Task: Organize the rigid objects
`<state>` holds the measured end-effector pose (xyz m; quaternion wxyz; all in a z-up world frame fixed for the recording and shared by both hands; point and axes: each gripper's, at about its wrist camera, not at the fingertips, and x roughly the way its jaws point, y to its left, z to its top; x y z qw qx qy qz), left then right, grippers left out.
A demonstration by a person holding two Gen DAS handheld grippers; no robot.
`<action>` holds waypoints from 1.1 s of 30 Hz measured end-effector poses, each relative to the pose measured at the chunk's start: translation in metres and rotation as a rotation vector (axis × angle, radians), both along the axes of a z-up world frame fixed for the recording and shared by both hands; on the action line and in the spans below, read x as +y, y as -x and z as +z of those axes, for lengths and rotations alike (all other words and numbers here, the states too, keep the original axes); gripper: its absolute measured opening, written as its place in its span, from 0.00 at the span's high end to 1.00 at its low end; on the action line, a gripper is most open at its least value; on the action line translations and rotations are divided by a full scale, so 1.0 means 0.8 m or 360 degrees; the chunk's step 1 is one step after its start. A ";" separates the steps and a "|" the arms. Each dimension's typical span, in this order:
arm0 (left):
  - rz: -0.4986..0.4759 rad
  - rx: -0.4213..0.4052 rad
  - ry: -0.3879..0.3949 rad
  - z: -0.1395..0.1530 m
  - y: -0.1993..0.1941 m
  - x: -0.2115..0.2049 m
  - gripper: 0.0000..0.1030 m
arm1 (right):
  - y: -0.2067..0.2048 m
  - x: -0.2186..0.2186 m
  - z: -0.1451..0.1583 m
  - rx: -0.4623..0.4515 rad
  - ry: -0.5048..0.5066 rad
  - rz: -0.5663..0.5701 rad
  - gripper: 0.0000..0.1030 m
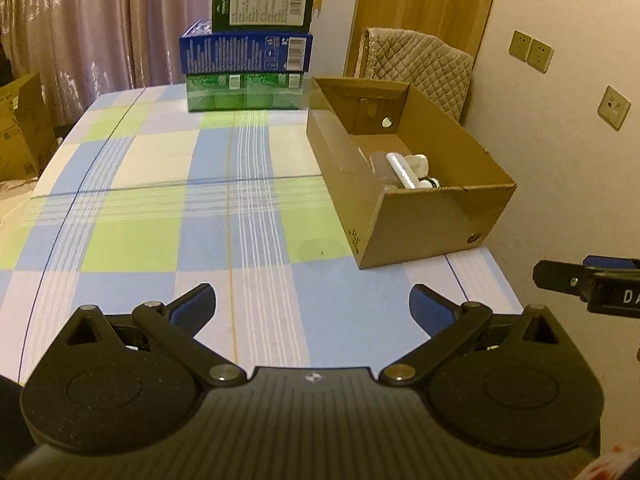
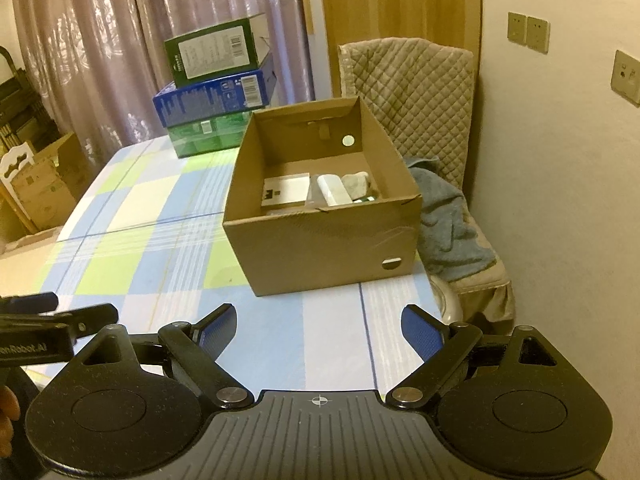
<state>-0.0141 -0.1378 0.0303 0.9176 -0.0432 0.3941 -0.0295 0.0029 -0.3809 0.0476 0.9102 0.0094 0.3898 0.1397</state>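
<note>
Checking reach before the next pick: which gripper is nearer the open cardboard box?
Right, probably. The right gripper faces the cardboard box almost head-on; the left gripper sits off to the box's left side.

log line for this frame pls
left gripper: open, empty | right gripper: open, empty | cardboard box: on table, holds items | stacked boxes: far end

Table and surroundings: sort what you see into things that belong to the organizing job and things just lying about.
Job:
cardboard box
items in it: flat carton, white tube
stacked boxes: dark green, blue, light green
left claw, right claw, both open and empty

Lying about:
quilted chair
blue towel
curtains
floor cartons
</note>
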 end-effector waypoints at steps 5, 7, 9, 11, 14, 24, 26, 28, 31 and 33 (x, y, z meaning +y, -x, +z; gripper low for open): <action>0.0010 0.0011 -0.0004 -0.004 0.001 0.000 0.01 | 0.001 0.005 -0.002 -0.0007 0.0023 0.0022 0.16; 0.0012 0.0009 -0.0001 -0.004 0.001 -0.001 0.01 | 0.000 0.005 -0.003 -0.0002 0.0016 0.0019 0.16; 0.0010 0.0005 -0.0001 -0.004 0.000 -0.001 0.01 | 0.000 0.005 -0.004 0.0000 0.0016 0.0016 0.16; 0.0011 0.0006 0.0003 -0.004 0.000 -0.002 0.01 | 0.000 0.005 -0.004 0.0001 0.0016 0.0017 0.16; 0.0008 0.0002 0.0003 -0.004 0.000 -0.004 0.01 | 0.000 0.005 -0.005 0.0000 0.0016 0.0015 0.16; 0.0004 -0.0003 0.0005 -0.004 -0.001 -0.007 0.01 | 0.000 0.005 -0.006 0.0003 0.0020 0.0016 0.16; 0.0000 -0.0001 0.0007 -0.004 -0.002 -0.007 0.01 | 0.000 0.005 -0.005 0.0004 0.0018 0.0016 0.16; 0.0001 -0.0001 0.0006 -0.004 -0.003 -0.008 0.01 | 0.000 0.004 -0.005 0.0001 0.0016 0.0015 0.16; -0.0002 -0.0002 0.0009 -0.005 -0.003 -0.008 0.01 | 0.000 0.004 -0.006 -0.0002 0.0019 0.0017 0.16; -0.0001 -0.0004 0.0006 -0.005 -0.002 -0.009 0.01 | 0.000 0.005 -0.006 -0.0004 0.0024 0.0018 0.16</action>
